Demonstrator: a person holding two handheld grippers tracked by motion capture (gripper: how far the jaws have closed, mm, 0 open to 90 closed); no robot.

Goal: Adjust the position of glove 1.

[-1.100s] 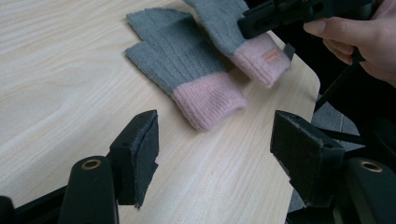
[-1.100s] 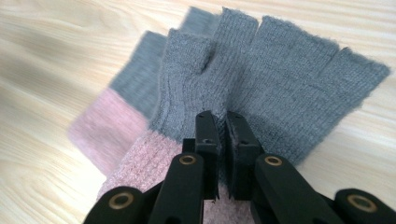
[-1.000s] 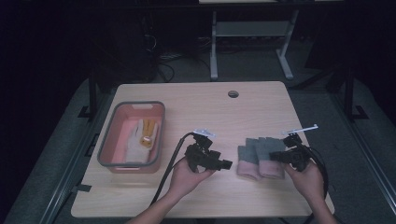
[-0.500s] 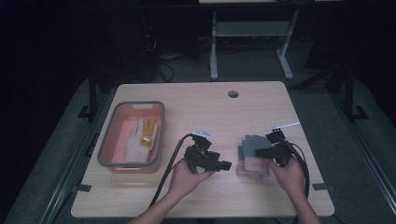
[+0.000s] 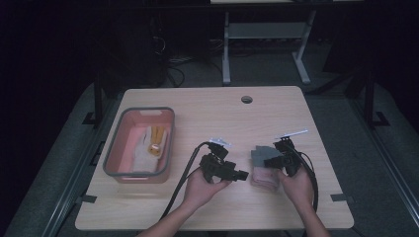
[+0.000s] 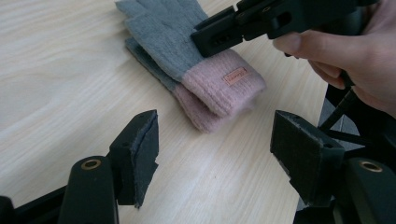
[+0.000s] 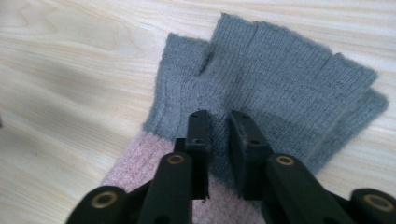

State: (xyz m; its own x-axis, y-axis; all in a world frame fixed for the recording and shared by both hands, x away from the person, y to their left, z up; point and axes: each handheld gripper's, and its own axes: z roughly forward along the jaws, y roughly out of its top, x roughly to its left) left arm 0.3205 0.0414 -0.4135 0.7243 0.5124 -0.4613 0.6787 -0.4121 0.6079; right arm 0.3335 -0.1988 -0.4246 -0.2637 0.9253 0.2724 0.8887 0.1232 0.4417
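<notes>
A pair of knitted gloves [image 5: 263, 167], grey in the hand and pink at the cuff, lies stacked flat on a pale wooden counter [image 5: 276, 113], at about four o'clock from the counter's centre and well apart from a pink bin [image 5: 114, 159] at nine o'clock, in which a white and yellow glove [image 5: 150, 146] lies. The right gripper [image 7: 219, 128] rests on the top glove's grey palm just above the pink cuff; its fingers [image 7: 200, 140] have just been opening a little and stand narrowly parted, with a ridge of knit between them, so whether they truly pinch it cannot be told. The left gripper [image 6: 212, 154] hovers near the cuff end, at six o'clock from it in its own view, its fingers [image 6: 142, 151] wide apart and holding nothing. The gloves look light, soft and floppy, likely to sag and stretch when lifted. The fuzzy wool should not slip much. The thick ribbed cuff, where both layers sit together, seems the surest place to take hold.
</notes>
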